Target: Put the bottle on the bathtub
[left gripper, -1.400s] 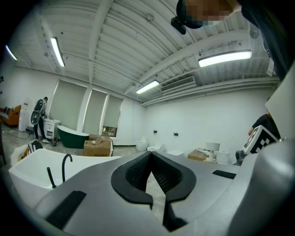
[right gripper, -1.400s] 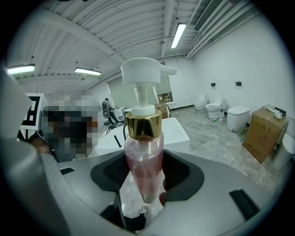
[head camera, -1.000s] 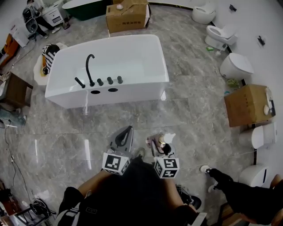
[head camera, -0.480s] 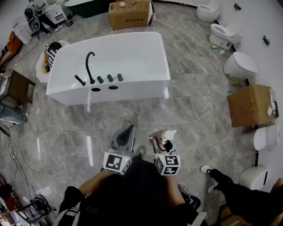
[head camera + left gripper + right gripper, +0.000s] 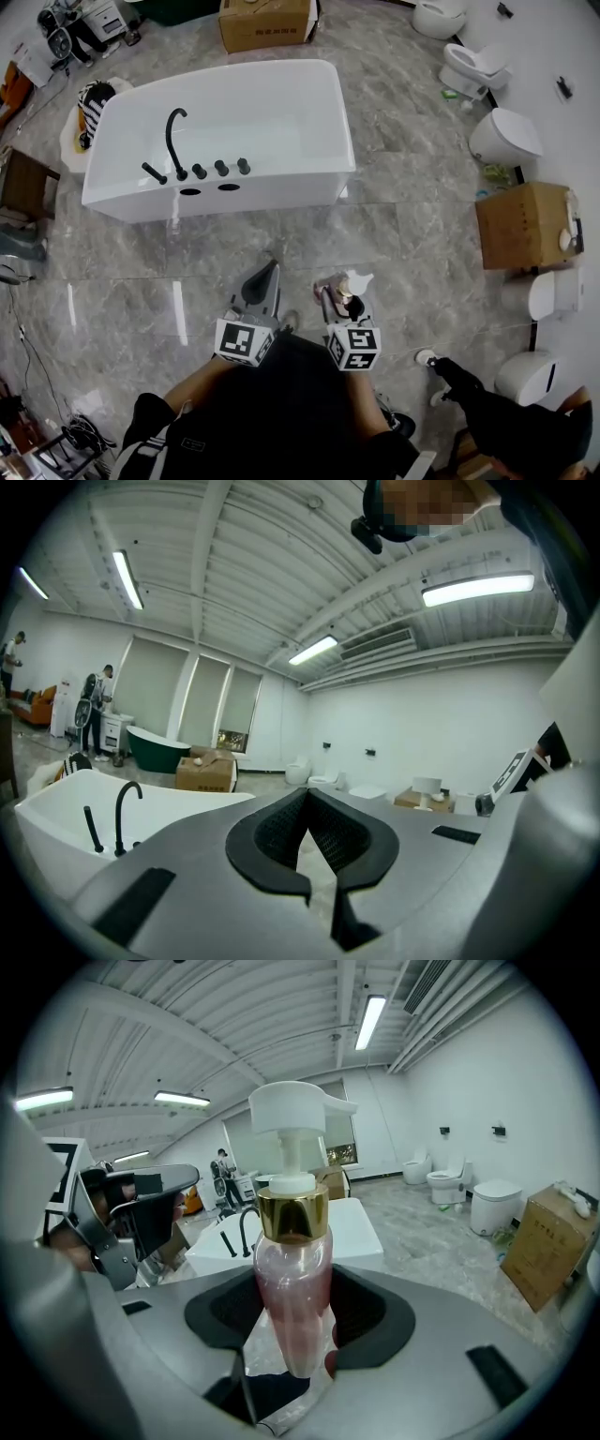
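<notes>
A pink pump bottle (image 5: 293, 1279) with a gold collar and white pump head stands upright between the jaws of my right gripper (image 5: 295, 1288), which is shut on its body. In the head view the bottle (image 5: 351, 289) and right gripper (image 5: 342, 292) hang over the grey marble floor, well short of the white bathtub (image 5: 281, 103). The tub carries a black faucet (image 5: 174, 141) and knobs on its near rim. My left gripper (image 5: 269, 278) is beside the right one, jaws shut with nothing between them (image 5: 306, 795). The bathtub (image 5: 56, 808) lies ahead to its left.
A cardboard box (image 5: 267, 21) stands beyond the tub. Toilets (image 5: 503, 136) and another box (image 5: 523, 223) line the right wall. A person's leg (image 5: 469, 384) is at lower right. A dark side table (image 5: 19, 192) stands left of the tub.
The head view has shifted a little, so the tub sits slightly further left. Both grippers keep the same pose, the bottle still held in the right one.
</notes>
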`<state>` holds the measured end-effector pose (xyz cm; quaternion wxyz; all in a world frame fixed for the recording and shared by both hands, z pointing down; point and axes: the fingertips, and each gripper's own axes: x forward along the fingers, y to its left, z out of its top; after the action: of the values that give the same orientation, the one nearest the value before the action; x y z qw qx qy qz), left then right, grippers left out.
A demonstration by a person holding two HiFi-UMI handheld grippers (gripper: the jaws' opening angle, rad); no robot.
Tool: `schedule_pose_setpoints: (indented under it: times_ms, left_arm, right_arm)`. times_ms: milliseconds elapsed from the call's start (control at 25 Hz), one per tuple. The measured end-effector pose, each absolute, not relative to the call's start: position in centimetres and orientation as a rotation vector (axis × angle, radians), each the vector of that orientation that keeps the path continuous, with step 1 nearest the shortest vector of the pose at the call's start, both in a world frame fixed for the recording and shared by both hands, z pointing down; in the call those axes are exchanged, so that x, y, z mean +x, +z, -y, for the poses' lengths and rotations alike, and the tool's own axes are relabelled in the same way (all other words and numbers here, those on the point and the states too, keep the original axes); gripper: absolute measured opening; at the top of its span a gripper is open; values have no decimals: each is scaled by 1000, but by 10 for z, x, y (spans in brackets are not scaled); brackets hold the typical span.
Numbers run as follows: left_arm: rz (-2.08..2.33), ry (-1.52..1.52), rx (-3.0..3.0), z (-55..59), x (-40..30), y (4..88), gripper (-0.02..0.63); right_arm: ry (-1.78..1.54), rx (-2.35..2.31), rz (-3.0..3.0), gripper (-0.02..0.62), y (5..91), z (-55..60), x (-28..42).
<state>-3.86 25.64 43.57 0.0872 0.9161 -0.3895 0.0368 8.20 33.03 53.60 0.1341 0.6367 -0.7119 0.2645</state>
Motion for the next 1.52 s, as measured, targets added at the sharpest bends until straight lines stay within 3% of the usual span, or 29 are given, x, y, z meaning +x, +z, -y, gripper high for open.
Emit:
schedule_pose_setpoints:
  times_ms: [720, 1160, 1520]
  left_arm:
    - [1068, 76, 2729, -64, -42, 425, 15]
    - [1071, 73, 2685, 6, -68, 429, 15]
    - [1097, 105, 2690, 45, -50, 439, 15]
  right_arm:
    - [803, 1871, 1955, 216, 539, -145, 79]
    - [788, 1866, 1943, 215, 547, -46, 72]
    - [788, 1824, 1933, 216, 575, 18, 96]
